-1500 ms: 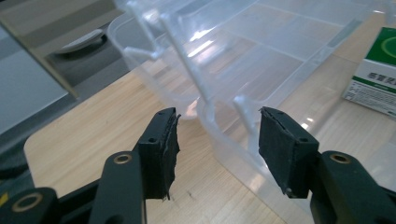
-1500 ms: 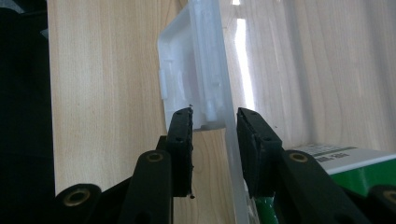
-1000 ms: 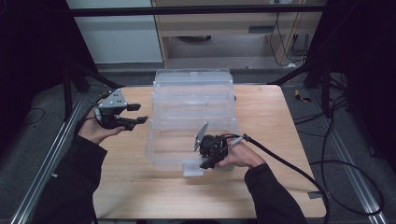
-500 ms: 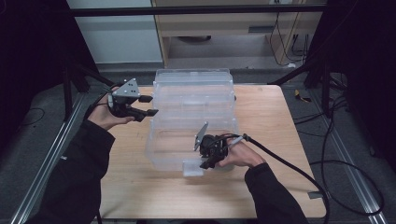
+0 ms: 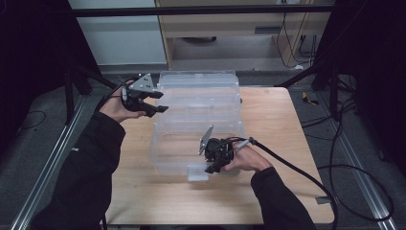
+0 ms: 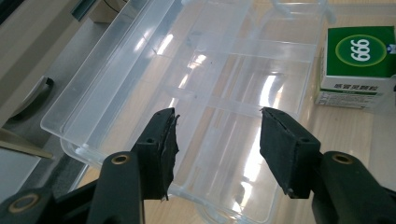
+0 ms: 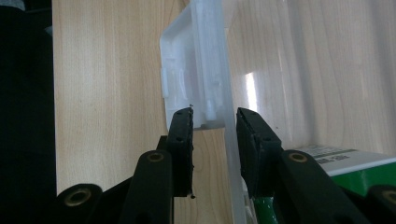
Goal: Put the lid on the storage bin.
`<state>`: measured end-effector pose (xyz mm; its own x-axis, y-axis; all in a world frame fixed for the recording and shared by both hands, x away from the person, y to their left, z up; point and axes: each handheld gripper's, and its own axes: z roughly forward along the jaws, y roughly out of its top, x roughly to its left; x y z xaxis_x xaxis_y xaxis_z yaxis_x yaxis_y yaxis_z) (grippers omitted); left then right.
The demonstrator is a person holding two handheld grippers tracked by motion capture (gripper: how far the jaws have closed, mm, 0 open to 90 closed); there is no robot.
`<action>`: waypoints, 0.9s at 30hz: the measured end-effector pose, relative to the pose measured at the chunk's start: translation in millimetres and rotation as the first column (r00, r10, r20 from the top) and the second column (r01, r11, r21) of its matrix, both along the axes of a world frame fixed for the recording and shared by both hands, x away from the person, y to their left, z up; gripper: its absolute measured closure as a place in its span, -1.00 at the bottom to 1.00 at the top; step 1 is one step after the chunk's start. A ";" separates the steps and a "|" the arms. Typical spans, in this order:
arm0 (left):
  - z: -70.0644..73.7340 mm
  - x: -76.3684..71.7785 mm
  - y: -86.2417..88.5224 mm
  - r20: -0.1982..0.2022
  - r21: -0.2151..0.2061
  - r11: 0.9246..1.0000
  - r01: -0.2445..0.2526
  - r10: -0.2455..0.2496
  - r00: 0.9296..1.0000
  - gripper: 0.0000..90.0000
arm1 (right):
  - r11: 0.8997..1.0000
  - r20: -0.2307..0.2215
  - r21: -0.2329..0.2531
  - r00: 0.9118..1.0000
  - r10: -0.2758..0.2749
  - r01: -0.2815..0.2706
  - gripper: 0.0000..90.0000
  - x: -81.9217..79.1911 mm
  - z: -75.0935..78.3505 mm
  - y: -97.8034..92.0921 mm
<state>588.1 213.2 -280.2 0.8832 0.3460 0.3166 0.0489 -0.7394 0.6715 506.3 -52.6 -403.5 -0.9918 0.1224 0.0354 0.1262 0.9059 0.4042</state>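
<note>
A clear plastic organiser box lies open on the wooden table, its lid folded back. My left gripper hovers open by the box's rear left edge; in the left gripper view its jaws frame the empty divided tray. My right gripper is at the front wall, by the latch tab. In the right gripper view its jaws close on that clear wall and latch. A green and white carton marked 666 sits inside, its edge beside my right gripper.
A black cable trails from my right gripper across the table and off its right side. Metal rails run along the table's left, and a cabinet stands behind it. Bare wood lies to the box's right and front.
My left gripper has risen from the table's left side and moved toward the back and right, up to the box's rear left edge. The right gripper has stayed at the front wall.
</note>
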 end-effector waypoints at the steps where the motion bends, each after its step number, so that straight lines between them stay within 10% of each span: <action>1: 0.3 1.5 -1.5 0.000 0.006 1.000 0.003 -0.003 1.000 0.01 | 1.000 0.000 -0.001 1.000 -0.002 0.002 0.51 -0.1 0.0 0.1; 27: -4.1 32.7 -33.6 0.003 0.184 0.982 0.035 -0.037 0.999 0.06 | 1.000 -0.009 -0.001 1.000 0.000 0.000 0.51 0.4 0.1 0.2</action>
<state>620.8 179.6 -284.3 0.8918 0.2495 0.3774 0.0162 -0.8513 0.5245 506.7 -52.4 -403.3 -0.9915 0.1221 0.0442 0.1295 0.9066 0.4017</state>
